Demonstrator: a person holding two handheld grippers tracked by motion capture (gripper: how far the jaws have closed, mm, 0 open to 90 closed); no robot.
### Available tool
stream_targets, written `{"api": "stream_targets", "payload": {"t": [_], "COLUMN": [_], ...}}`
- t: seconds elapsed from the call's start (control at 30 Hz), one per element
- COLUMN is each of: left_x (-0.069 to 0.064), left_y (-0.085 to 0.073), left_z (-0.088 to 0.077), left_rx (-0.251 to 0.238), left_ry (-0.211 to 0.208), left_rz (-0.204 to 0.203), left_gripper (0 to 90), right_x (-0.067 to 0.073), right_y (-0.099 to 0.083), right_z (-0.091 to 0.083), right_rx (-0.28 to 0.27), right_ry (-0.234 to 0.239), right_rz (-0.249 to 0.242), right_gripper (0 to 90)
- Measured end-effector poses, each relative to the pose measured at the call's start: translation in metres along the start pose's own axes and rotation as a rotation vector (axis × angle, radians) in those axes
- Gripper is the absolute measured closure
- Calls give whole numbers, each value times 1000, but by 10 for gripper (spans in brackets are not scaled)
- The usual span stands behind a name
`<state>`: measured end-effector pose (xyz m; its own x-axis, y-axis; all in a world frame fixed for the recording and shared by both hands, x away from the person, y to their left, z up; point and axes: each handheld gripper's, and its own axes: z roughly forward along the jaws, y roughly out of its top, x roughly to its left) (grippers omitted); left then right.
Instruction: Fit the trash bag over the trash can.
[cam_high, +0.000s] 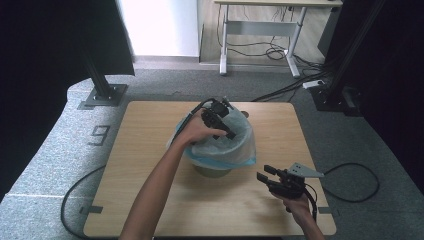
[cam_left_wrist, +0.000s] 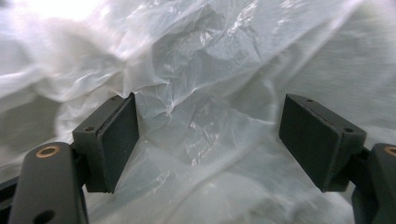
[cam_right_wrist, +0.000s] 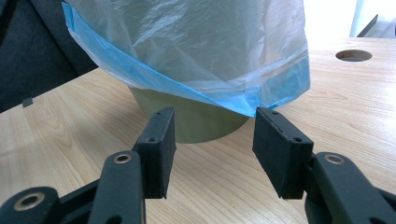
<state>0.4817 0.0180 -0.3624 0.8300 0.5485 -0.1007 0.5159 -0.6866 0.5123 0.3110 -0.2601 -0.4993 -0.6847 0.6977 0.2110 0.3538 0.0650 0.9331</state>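
Note:
An olive-green bin (cam_high: 212, 171) stands mid-table, lined with a thin white plastic bag (cam_high: 235, 145) whose blue hem (cam_right_wrist: 140, 70) is folded down over the rim. My left gripper (cam_high: 225, 127) reaches down into the bin's mouth. In the left gripper view its jaws stand wide apart, open (cam_left_wrist: 208, 140), with crinkled bag film (cam_left_wrist: 201, 93) just beyond the pads and nothing pinched. My right gripper (cam_high: 263, 172) hovers low over the table at the bin's front right. Its jaws are open (cam_right_wrist: 215, 135) and empty, pointing at the bin's wall (cam_right_wrist: 196, 121) below the bag (cam_right_wrist: 187, 42).
The wooden table (cam_high: 150, 130) has a round hole (cam_right_wrist: 353, 55) near one edge. On the carpet around it are black frame posts (cam_high: 102, 87), loose cables (cam_high: 350, 185) and a "9" marking (cam_high: 100, 134). A white desk frame (cam_high: 260, 30) stands at the back.

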Motion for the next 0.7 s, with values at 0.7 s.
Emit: {"api": "stream_targets", "payload": {"t": [0.7], "left_x": [9], "left_y": [-38], "left_z": [-18], "left_rx": [101], "left_ry": [-7], "left_rz": [-23], "left_gripper": [229], "right_x": [-1], "right_y": [-1], "right_z": [0], "right_rx": [4], "right_ry": [-8], "right_rz": [9], "right_gripper": [475]}}
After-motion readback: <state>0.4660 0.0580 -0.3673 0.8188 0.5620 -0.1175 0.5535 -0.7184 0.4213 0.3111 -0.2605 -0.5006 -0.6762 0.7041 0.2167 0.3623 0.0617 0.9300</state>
